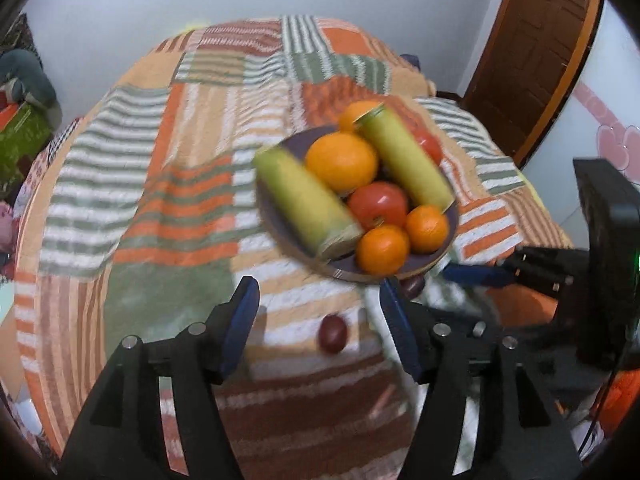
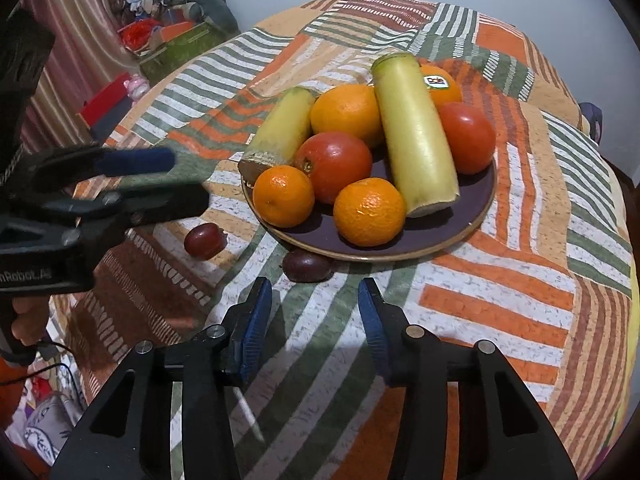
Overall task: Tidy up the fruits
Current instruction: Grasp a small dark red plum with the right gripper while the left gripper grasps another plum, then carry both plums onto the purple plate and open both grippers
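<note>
Both the left claw (image 1: 318,304) and the right claw (image 2: 315,300) are released and empty above the cloth-covered counter (image 2: 500,300), so the step is likely gathering two loose grapes, one (image 2: 203,241) left of centre and one (image 2: 306,265) touching the full plate (image 2: 480,208).

Both wrist views — same plate (image 1: 436,264)

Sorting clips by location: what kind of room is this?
Likely a lived-in home room: a patchwork cloth covers the surface, a wooden door stands behind, and cluttered boxes sit by the wall.
</note>
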Demonstrator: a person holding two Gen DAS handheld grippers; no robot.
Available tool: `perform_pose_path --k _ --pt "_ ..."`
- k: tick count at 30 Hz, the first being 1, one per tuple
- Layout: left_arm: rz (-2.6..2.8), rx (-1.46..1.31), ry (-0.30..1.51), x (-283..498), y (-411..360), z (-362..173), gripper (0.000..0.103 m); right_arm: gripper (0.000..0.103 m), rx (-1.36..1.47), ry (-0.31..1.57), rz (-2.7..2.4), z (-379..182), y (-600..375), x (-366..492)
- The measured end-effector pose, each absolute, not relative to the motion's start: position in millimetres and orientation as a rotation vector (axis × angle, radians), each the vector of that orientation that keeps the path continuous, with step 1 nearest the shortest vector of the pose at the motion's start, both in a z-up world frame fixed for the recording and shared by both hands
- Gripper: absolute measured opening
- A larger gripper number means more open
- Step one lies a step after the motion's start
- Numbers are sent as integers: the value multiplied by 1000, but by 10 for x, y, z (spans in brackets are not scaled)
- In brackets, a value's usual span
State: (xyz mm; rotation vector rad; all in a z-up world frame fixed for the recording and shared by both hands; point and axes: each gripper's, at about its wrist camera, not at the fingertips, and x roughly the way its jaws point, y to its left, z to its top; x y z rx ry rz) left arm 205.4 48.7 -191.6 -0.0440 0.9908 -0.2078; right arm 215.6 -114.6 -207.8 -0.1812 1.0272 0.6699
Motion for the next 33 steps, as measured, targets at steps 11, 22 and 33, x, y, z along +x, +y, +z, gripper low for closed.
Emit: perform_pose_path --k 11,22,33 --pt "-218 -29 1065 1933 489 -2204 59 27 -226 1021 654 -2135 -986 2180" --pt "-249 -21 1079 2031 341 -2276 19 25 -218 999 676 -2033 -1067 2076" --pt "-241 -24 1047 1996 359 -2131 19 25 -151 957 633 -1850 -1337 2086"
